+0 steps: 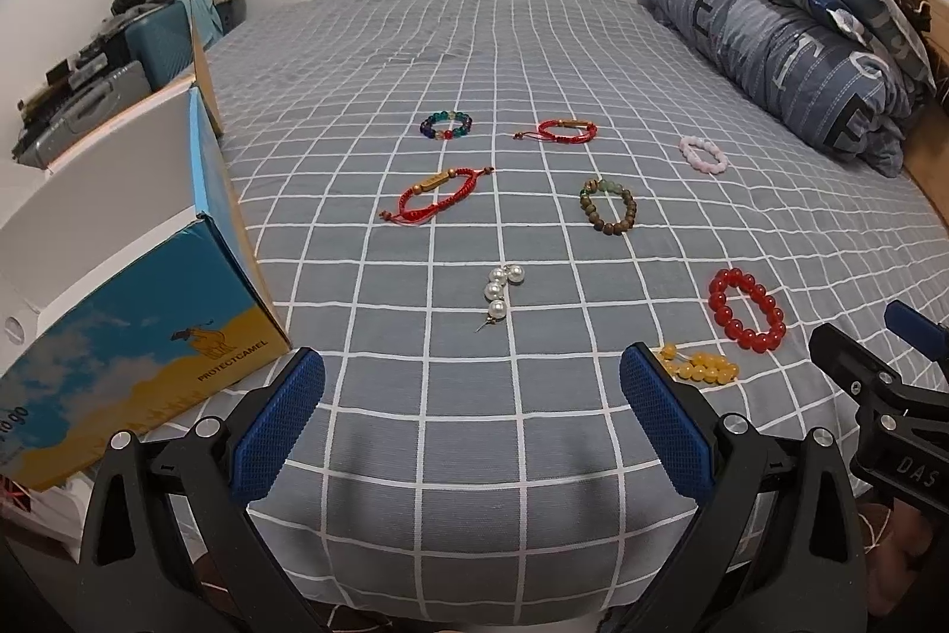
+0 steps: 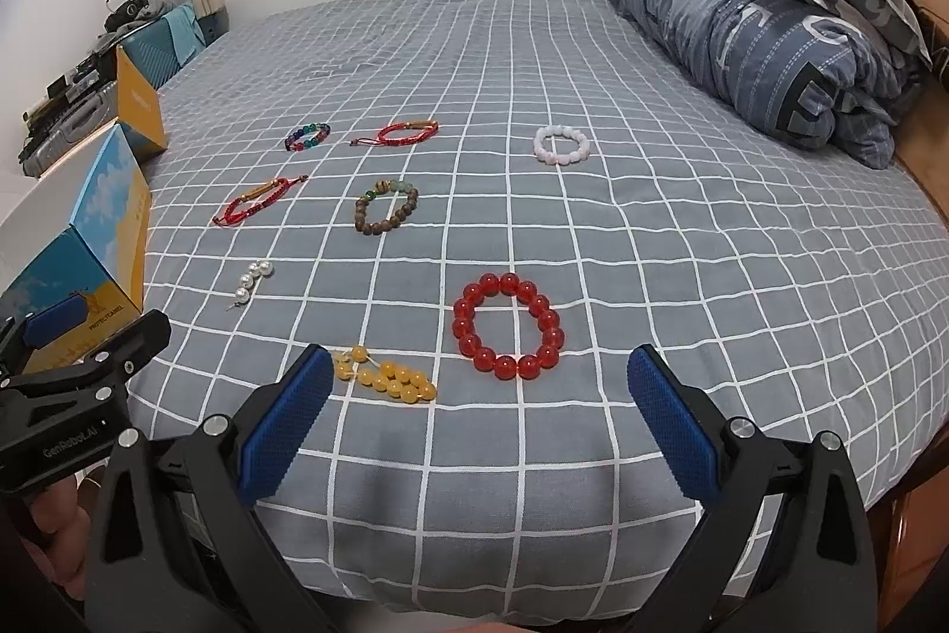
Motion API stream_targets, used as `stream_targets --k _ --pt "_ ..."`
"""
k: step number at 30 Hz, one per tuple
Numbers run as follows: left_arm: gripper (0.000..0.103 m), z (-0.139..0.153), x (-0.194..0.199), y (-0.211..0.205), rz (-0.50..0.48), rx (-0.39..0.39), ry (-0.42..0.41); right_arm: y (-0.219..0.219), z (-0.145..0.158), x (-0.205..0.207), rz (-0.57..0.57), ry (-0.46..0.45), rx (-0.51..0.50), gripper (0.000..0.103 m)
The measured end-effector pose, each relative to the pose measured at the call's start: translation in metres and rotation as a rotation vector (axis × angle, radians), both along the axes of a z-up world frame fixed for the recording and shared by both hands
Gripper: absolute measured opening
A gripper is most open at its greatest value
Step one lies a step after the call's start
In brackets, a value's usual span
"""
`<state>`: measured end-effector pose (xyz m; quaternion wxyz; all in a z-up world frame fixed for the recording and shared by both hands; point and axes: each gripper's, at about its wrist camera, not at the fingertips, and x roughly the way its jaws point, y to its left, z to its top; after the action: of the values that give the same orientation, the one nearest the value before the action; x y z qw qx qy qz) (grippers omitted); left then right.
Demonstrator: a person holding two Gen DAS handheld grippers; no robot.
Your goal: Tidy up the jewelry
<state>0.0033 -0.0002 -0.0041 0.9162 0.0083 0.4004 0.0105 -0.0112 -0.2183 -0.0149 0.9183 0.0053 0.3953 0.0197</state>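
Nothing sorted yet: all eight pieces lie loose on the bed right of the box [image 1: 148, 312], both grippers' jaws spread, empty.

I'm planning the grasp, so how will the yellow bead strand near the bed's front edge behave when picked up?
The yellow bead strand lies collapsed in a loose clump, not a ring, so it will probably hang limp from the right claw. Its round, glossy beads may slip between the pads. It looks small, so likely light.

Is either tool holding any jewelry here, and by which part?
Nothing is held: left tool and right tool are both open and empty.
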Motion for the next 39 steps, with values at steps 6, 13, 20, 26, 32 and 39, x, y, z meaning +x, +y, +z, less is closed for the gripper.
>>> stream_targets --k 6,13,20,26,32,39 --pt "0.097 0.0009 -0.0008 -0.0007 -0.002 0.004 -0.003 0.0024 0.0000 -0.0011 0.004 -0.005 -0.001 0.095" --pt "0.097 0.0020 -0.0019 -0.0010 -0.002 0.007 -0.004 0.0025 0.0004 -0.0008 -0.001 -0.005 -0.004 0.095" --pt "0.097 0.0019 -0.0023 -0.0024 -0.006 0.009 -0.004 0.0054 0.0026 -0.0010 -0.001 -0.008 -0.004 0.095" --pt "0.097 0.0025 -0.0032 -0.0035 -0.009 0.012 -0.006 0.0028 0.0018 -0.0008 -0.003 -0.008 -0.002 0.095" --pt "0.097 0.0030 -0.0040 -0.0024 -0.005 0.011 -0.007 0.0027 0.0017 -0.0010 -0.003 -0.008 -0.002 0.095" --pt "0.097 0.0036 -0.0040 -0.0016 -0.004 0.011 -0.007 0.0029 0.0024 -0.0009 -0.001 -0.009 -0.002 0.095"
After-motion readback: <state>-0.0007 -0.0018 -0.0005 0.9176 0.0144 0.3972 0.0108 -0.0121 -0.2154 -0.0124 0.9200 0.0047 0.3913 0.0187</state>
